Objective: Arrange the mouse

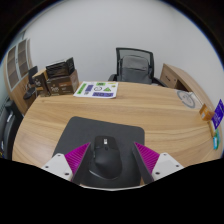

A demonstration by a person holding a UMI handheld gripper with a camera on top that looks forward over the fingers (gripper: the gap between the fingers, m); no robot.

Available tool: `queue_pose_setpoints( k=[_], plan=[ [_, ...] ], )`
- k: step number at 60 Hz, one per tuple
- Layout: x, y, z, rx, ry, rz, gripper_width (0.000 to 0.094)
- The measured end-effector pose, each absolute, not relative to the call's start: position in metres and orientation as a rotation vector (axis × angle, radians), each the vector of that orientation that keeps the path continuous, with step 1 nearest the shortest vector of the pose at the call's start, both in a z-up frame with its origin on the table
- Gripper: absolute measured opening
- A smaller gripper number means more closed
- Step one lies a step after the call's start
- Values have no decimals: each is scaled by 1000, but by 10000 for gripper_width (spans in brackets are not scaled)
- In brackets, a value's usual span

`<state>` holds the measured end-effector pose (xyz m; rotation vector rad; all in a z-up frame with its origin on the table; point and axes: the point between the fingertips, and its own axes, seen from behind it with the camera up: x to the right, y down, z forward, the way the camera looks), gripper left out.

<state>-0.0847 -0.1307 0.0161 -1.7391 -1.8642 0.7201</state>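
- Pretty even indoor light, nothing harsh or dim
- Soft sheen on the wooden table [60,118]
- Heavy fisheye bend, table edges curve hard
- Far stuff looks a bit soft

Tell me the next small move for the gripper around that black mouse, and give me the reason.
Probably close the fingers on the mouse. The gripper is open, and the mouse stands between its fingers on the dark mouse pad, with a slight gap showing at either side. It is already roughly centred between them, so closing looks enough to grip it before arranging it.
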Motion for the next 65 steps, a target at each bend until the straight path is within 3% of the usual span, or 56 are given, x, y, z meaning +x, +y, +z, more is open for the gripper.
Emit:
queue_pose_setpoints(
  k=[19,26,41,65],
  plan=[
    [25,-82,158,-1713,-1798,748,850],
    [82,-60,195,-1710,-1770,731,849],
    [179,-17,225,-1753,-1711,666,851],
    [236,1,225,-1791,-1666,620,850]
  ],
)
